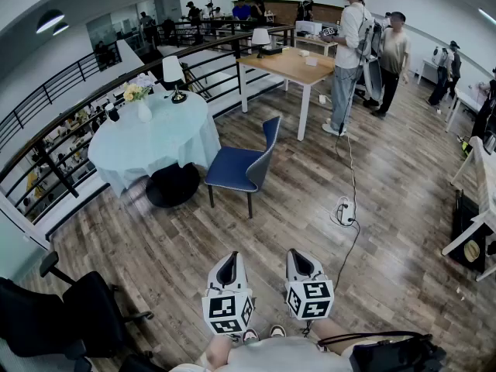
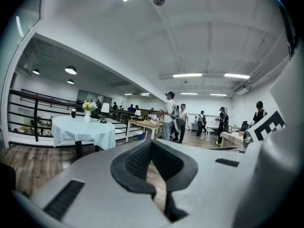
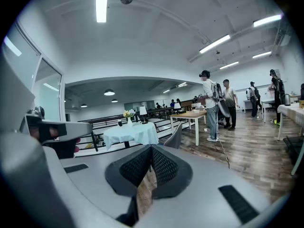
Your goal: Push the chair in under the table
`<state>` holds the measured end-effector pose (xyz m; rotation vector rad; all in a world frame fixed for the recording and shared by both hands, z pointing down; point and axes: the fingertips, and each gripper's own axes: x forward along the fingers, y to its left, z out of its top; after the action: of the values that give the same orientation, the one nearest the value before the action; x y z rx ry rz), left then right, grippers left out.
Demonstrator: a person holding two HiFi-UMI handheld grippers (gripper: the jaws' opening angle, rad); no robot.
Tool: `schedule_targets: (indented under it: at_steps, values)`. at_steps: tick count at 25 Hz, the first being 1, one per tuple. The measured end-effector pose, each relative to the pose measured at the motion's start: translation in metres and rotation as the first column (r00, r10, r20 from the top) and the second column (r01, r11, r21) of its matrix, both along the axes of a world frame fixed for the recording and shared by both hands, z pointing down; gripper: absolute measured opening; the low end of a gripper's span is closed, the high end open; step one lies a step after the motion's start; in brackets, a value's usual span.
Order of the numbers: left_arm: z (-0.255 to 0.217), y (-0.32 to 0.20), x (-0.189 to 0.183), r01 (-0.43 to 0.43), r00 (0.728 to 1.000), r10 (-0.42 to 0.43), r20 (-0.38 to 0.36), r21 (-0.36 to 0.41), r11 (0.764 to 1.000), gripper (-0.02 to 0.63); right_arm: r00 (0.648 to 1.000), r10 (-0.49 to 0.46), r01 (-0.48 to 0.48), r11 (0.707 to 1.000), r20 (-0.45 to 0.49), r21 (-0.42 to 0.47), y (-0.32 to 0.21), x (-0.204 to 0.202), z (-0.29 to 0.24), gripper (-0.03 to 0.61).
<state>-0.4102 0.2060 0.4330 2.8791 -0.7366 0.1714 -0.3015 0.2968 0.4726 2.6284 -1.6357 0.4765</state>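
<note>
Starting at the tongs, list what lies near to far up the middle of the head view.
Left tongs and right tongs, side by side and both shut → bare wooden floor → blue chair → wooden table → people at the far end.

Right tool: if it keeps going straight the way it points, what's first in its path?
Probably the blue chair by the round table. The right tool seems tilted slightly down, so it might meet the wood floor first. Depth is unclear.
</note>
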Motion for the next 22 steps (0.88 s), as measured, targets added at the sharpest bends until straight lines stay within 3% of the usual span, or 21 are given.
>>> schedule_targets:
  at_steps: [11, 22]
  values:
    - [0.007, -0.019, 0.002, 0.002, 1.000, -0.002, 0.010, -0.011, 1.000, 0.003, 1.000, 0.007, -0.007, 1.000, 0.001, -0.002, -0.016, 0.003, 0.003, 0.017]
    - [0.019, -0.051, -0.001, -0.059, 0.997, 0.060, 0.045, -0.022, 0.998, 0.003, 0.995, 0.099, -0.098, 0.995, 0.020, -0.011, -0.037, 0.000, 0.013, 0.017]
